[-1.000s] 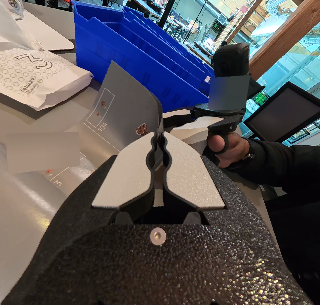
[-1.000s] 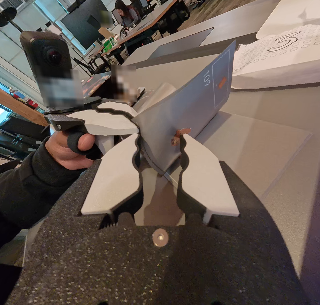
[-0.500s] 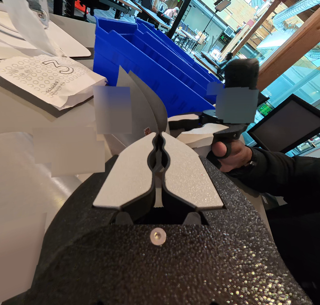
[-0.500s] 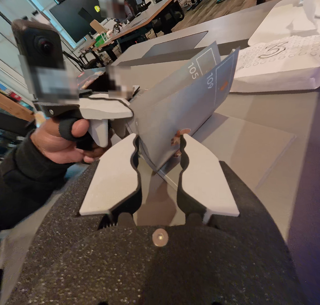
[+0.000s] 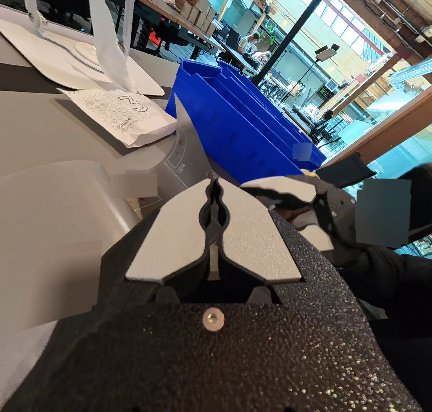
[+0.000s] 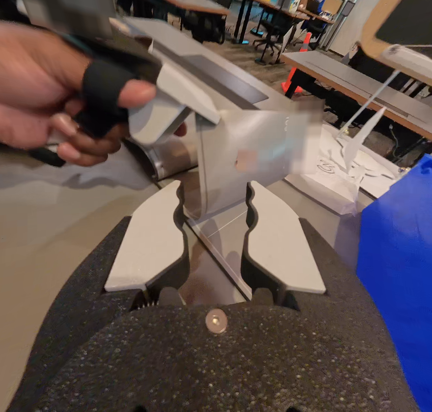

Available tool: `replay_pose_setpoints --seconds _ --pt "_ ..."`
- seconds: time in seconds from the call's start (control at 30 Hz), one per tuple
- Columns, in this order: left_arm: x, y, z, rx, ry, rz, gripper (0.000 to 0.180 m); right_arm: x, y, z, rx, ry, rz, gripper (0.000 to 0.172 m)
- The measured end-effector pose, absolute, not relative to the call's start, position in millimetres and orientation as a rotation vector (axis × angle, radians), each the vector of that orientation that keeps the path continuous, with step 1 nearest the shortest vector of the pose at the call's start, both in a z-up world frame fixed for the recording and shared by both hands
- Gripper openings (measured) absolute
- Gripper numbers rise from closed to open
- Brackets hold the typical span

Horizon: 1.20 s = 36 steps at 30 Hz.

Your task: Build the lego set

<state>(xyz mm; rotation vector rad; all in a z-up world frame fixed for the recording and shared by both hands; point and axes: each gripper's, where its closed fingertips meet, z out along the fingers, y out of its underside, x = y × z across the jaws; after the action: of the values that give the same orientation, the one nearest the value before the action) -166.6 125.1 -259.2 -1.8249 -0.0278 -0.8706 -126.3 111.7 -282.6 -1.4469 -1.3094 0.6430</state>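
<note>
Left wrist view: left tool point(image 5: 214, 185) pinches a printed grey page point(image 5: 187, 148).

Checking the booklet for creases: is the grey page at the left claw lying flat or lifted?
Lifted: the grey page stands up off the booklet, pinched in the shut left claw.

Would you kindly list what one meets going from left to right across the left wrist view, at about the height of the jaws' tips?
Rolled grey sheet → lifted grey page pinched in the left gripper → blue bins → right gripper.
</note>
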Motion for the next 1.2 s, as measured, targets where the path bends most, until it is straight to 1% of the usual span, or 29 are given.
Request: replay_pose_setpoints --seconds 0.13,0.37,0.57,0.6,0.67,0.7,0.77,0.9,1.07,1.13,1.2 --pt "-173 121 -256 -1.804 -0.073 -0.868 0.0 -135 107 -300 -1.416 -1.397 0.505 0.05" --pt "-174 115 -256 -1.791 -0.091 -0.885 0.0 -145 115 -301 -1.332 -1.4 0.332 0.039" --pt "-181 109 -254 -1.785 -0.095 -0.876 0.001 -151 116 -300 -1.259 -1.411 0.22 0.014" --pt "-182 107 -253 -1.792 -0.086 -0.872 0.003 -152 116 -299 -1.248 -1.413 0.205 0.011" --pt "-184 101 -254 -1.832 -0.049 -0.843 0.016 -155 115 -298 -1.228 -1.422 0.183 0.005" --pt "-187 97 -256 -1.869 -0.024 -0.805 0.024 -156 115 -298 -1.221 -1.426 0.171 0.004" --pt "-194 86 -255 -1.92 0.045 -0.683 0.035 -159 113 -298 -1.21 -1.442 0.163 0.002" --pt "-213 42 -250 -2.008 0.191 -0.338 0.048 -163 110 -296 -1.152 -1.488 0.086 0.002" --pt "-262 -29 -242 -2.011 0.308 0.287 0.05 -177 101 -289 -0.963 -1.582 -0.102 0.001" --pt "-277 -54 -249 -2.051 0.385 0.444 0.051 -185 97 -288 -0.9 -1.625 -0.16 0.001" --pt "-280 -73 -261 -2.084 0.509 0.513 0.05 -193 93 -290 -0.849 -1.68 -0.208 0.001"
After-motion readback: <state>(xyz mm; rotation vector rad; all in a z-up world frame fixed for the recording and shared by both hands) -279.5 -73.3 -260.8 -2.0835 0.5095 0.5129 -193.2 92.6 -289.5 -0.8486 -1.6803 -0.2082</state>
